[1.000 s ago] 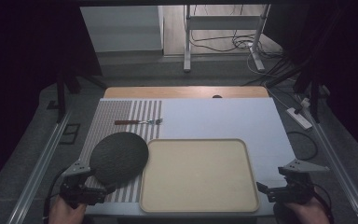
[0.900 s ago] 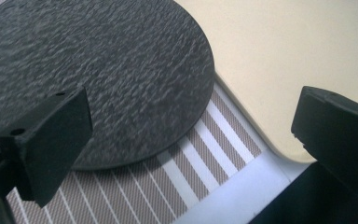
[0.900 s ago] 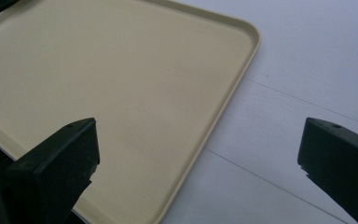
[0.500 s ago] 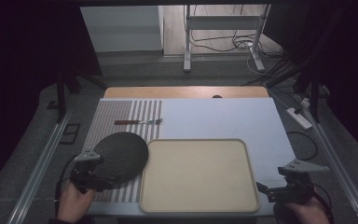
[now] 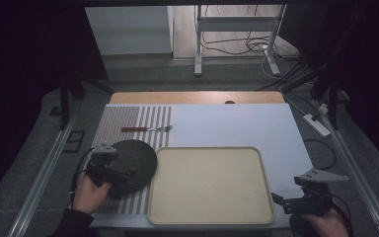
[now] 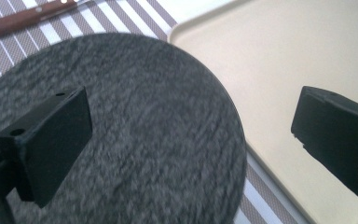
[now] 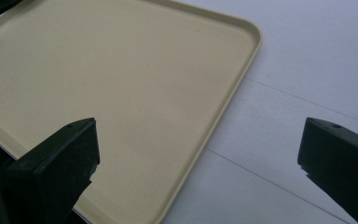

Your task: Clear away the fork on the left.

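Note:
A dark grey round plate lies on the striped placemat, touching the left edge of the beige tray. My left gripper hovers over the plate's near left part, jaws open. In the left gripper view the plate lies below and between the wide-apart jaws, and the tray is to the right. My right gripper is held open at the tray's near right corner. In the right gripper view the tray and the white table sheet lie beyond the jaws.
A fork with a brown handle lies on the placemat behind the plate; its handle also appears in the left gripper view. Metal rails run along both table sides. A power strip lies off the right edge.
My left gripper has moved forward and right from the table's near left corner to above the plate. The right gripper has stayed put.

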